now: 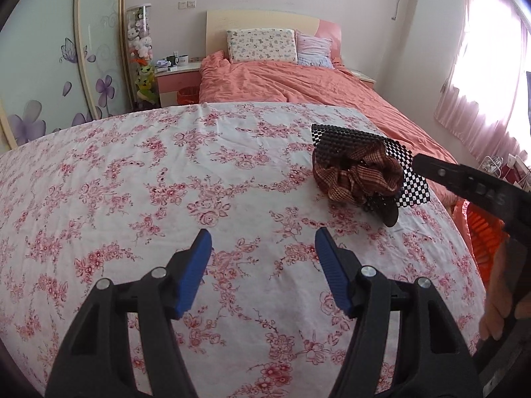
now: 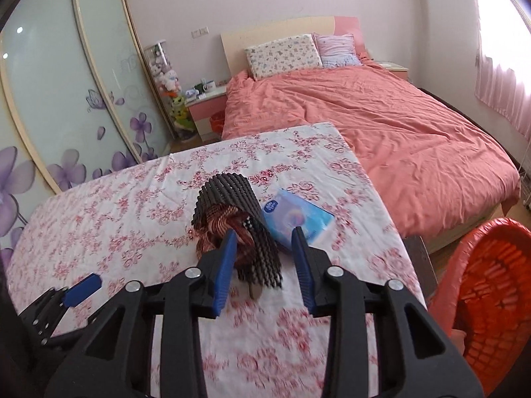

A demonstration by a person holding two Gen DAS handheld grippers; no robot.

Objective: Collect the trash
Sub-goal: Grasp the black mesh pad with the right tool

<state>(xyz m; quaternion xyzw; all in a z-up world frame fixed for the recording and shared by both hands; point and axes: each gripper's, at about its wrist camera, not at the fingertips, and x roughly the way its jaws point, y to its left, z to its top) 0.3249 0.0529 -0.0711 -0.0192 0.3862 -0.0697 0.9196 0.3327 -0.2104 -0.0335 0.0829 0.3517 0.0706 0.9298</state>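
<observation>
A curled black mesh mat (image 1: 341, 142) lies on the floral-cloth table (image 1: 132, 182) with a crumpled brown checked cloth (image 1: 358, 174) inside it. Both show in the right wrist view, the mat (image 2: 229, 195) and the cloth (image 2: 215, 222). My right gripper (image 2: 264, 232) is open, its jaws either side of the near end of the mat. A blue tissue pack (image 2: 298, 217) lies just right of the mat. My left gripper (image 1: 264, 235) is open and empty over bare cloth, left of the bundle. An orange basket (image 2: 491, 295) with a red liner stands off the table's right edge.
A bed with a salmon duvet (image 2: 381, 122) stands beyond the table. A pink nightstand (image 2: 207, 102) with mugs and a small red bin (image 2: 217, 121) are at its left. Wardrobe doors (image 2: 66, 99) run along the left. Pink curtains (image 1: 481, 66) hang at the right.
</observation>
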